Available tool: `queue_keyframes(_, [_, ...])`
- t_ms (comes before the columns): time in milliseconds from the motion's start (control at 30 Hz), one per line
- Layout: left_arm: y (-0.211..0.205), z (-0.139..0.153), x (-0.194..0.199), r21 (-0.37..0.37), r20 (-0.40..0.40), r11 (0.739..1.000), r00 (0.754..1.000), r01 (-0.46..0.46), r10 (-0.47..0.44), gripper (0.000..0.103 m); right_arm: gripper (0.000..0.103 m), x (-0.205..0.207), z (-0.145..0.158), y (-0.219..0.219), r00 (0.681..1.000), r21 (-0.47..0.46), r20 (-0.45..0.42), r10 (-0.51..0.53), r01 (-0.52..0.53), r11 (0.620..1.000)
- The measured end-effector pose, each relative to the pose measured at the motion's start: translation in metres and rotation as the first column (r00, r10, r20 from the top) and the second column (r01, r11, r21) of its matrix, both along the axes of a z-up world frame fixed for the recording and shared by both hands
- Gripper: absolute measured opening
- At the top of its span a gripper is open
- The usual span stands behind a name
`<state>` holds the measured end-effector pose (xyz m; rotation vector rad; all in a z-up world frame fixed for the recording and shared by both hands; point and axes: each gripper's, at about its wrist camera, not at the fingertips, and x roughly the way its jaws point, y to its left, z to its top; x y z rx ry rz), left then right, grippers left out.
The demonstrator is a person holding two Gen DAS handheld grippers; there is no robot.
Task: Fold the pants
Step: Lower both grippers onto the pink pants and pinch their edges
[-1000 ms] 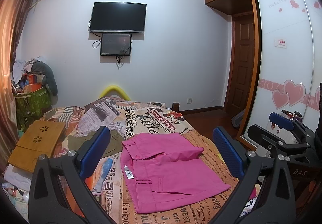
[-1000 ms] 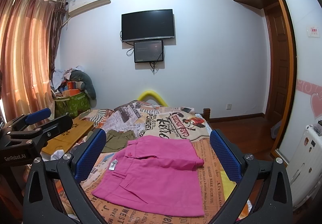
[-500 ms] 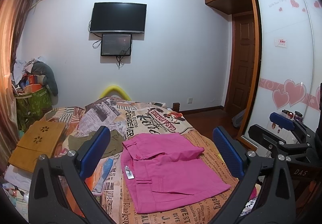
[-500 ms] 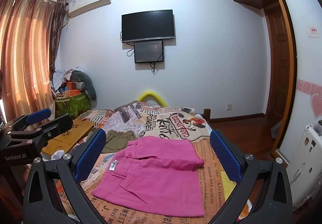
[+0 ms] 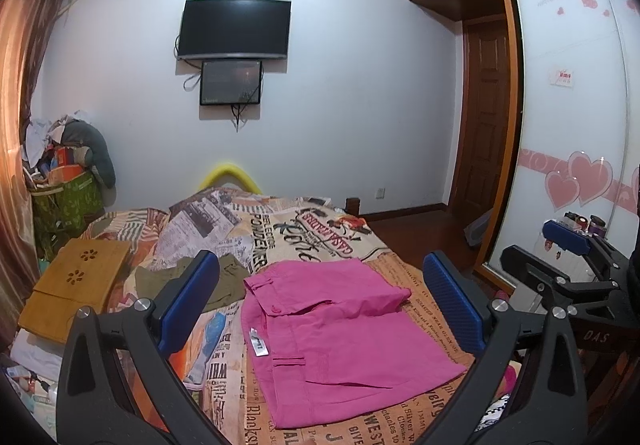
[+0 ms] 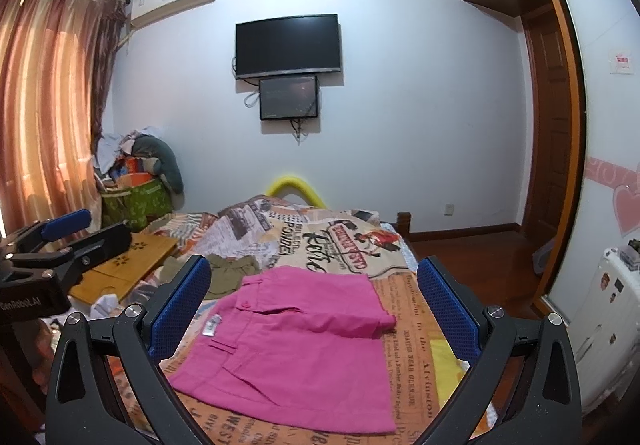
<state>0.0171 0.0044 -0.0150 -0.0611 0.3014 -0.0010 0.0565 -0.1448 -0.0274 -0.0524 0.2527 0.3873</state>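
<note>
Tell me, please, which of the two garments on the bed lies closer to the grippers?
The pink pants, spread flat just ahead of both open grippers. The olive garment lies crumpled farther back, toward the left, beside the wooden tray.

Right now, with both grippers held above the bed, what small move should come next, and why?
Probably lower the left gripper toward the near edge of the pink pants. The pants lie partly folded on the bed cover, and both the left and the right gripper are open, apart from the cloth, holding nothing.
</note>
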Motion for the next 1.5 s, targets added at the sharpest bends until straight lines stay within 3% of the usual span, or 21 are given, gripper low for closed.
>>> queue_keyframes(233, [0.018, -0.025, 0.051, 0.018, -0.134, 1.0, 0.991, -0.012, 0.014, 0.103, 0.103, 0.039, -0.025, -0.021, 0.993, -0.053, -0.079, -0.092, 0.088, 0.995])
queue_keyframes(433, [0.04, -0.063, 0.104, 0.1, -0.266, 0.993, 0.96, -0.061, 0.085, 0.103, 0.103, 0.065, -0.051, -0.033, 0.977, -0.146, -0.142, -0.162, 0.141, 0.979])
queue_keyframes(567, [0.052, -0.09, 0.134, 0.111, -0.324, 0.993, 0.942, -0.05, 0.084, 0.103, 0.103, 0.091, -0.072, -0.037, 0.962, -0.196, -0.206, -0.182, 0.142, 0.97])
queue_keyframes(867, [0.062, -0.154, 0.187, 0.093, -0.47, 0.996, 0.881, -0.008, 0.051, 0.103, 0.103, 0.149, -0.129, -0.038, 0.902, -0.238, -0.394, -0.178, 0.087, 0.967])
queue_keyframes(1000, [0.061, -0.181, 0.204, 0.108, -0.545, 0.994, 0.837, 0.018, 0.044, 0.103, 0.098, 0.173, -0.156, -0.035, 0.866, -0.241, -0.479, -0.142, 0.026, 0.97])
queue_keyframes(1067, [0.06, -0.19, 0.211, 0.105, -0.572, 0.994, 0.819, 0.04, 0.027, 0.094, 0.092, 0.183, -0.168, -0.034, 0.841, -0.224, -0.529, -0.116, -0.007, 0.975])
queue_keyframes(1133, [0.058, -0.199, 0.216, 0.097, -0.606, 0.993, 0.796, 0.062, 0.01, 0.075, 0.084, 0.193, -0.178, -0.032, 0.812, -0.194, -0.577, -0.084, -0.036, 0.98])
queue_keyframes(1167, [0.058, -0.204, 0.22, 0.083, -0.622, 0.994, 0.783, 0.073, -0.005, 0.07, 0.075, 0.196, -0.182, -0.032, 0.798, -0.176, -0.598, -0.068, -0.049, 0.983])
queue_keyframes(1233, [0.059, -0.212, 0.225, 0.034, -0.659, 0.995, 0.75, 0.099, -0.052, 0.049, 0.064, 0.203, -0.191, -0.035, 0.758, -0.123, -0.652, -0.019, -0.081, 0.989])
queue_keyframes(1267, [0.059, -0.215, 0.227, 0.014, -0.666, 0.994, 0.742, 0.109, -0.072, 0.045, 0.055, 0.205, -0.194, -0.035, 0.747, -0.1, -0.665, 0.0, -0.089, 0.991])
queue_keyframes(1300, [0.06, -0.216, 0.227, -0.009, -0.667, 0.993, 0.739, 0.118, -0.094, 0.041, 0.049, 0.207, -0.196, -0.036, 0.739, -0.076, -0.674, 0.019, -0.095, 0.993])
queue_keyframes(1433, [0.064, -0.218, 0.231, -0.064, -0.668, 0.99, 0.732, 0.124, -0.135, 0.032, 0.041, 0.206, -0.2, -0.037, 0.738, -0.051, -0.673, 0.056, -0.122, 0.991])
queue_keyframes(1467, [0.064, -0.219, 0.231, -0.07, -0.667, 0.99, 0.732, 0.122, -0.138, 0.031, 0.029, 0.205, -0.201, -0.034, 0.738, -0.064, -0.672, 0.056, -0.134, 0.989])
queue_keyframes(1500, [0.064, -0.219, 0.232, -0.069, -0.666, 0.99, 0.733, 0.12, -0.135, 0.022, 0.016, 0.206, -0.202, -0.033, 0.737, -0.073, -0.674, 0.057, -0.144, 0.987])
